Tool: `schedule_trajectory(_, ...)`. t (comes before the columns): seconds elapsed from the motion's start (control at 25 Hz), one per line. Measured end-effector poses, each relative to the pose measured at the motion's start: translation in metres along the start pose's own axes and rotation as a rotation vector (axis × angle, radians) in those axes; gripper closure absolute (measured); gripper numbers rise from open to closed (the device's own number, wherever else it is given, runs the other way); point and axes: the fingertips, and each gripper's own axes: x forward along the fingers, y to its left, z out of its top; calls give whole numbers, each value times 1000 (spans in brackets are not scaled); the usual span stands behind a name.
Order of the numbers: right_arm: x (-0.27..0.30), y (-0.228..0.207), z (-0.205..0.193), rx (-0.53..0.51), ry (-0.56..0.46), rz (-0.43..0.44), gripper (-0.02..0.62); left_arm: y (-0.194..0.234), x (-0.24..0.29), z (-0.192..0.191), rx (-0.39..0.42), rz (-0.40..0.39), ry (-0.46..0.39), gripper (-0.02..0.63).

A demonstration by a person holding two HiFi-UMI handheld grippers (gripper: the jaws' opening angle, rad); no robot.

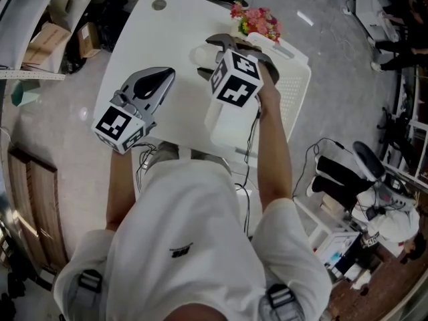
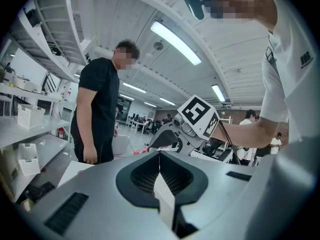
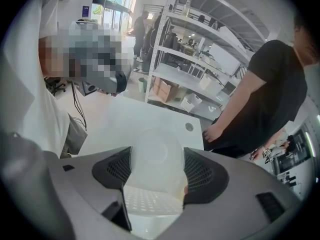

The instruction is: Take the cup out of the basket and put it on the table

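The cup (image 3: 152,165), a pale translucent one, sits between the jaws of the right gripper (image 3: 158,151). The jaws stand wide, and each pad appears to press one flank of the cup. A round end of the cup faces along the line of the jaws, so its long axis runs roughly with the way the gripper points. I cannot tell whether that end is the base or the mouth. In the right gripper view a strip of perforated white wall shows just beneath the cup, nearer the camera, and I take it for the edge of the basket (image 1: 295,89). Bare counter (image 1: 157,42) spreads out beyond and below the cup. The cup therefore looks to be out of the basket's well, about at its edge, and not yet set down. The open counter it must reach lies ahead of the jaws and, in the head view, to the left of the basket. The right arm is stretched forward with the gripper tipped steeply down. Judging from this, the cup would need its base squared to the counter before it is released. The left gripper (image 2: 160,154) is level and low over the near left part of the counter, its jaws together on nothing, well apart from the cup. Flowers (image 1: 256,20) stand at the basket's far end, and a bystander in black (image 3: 270,94) stands beyond the counter.
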Motion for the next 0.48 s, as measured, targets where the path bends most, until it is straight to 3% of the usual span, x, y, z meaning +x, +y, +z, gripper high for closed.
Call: schedule_trajectory(0.48,56,12,28,-51,14,72,281,29,-27,-8,-24,71,-14,594)
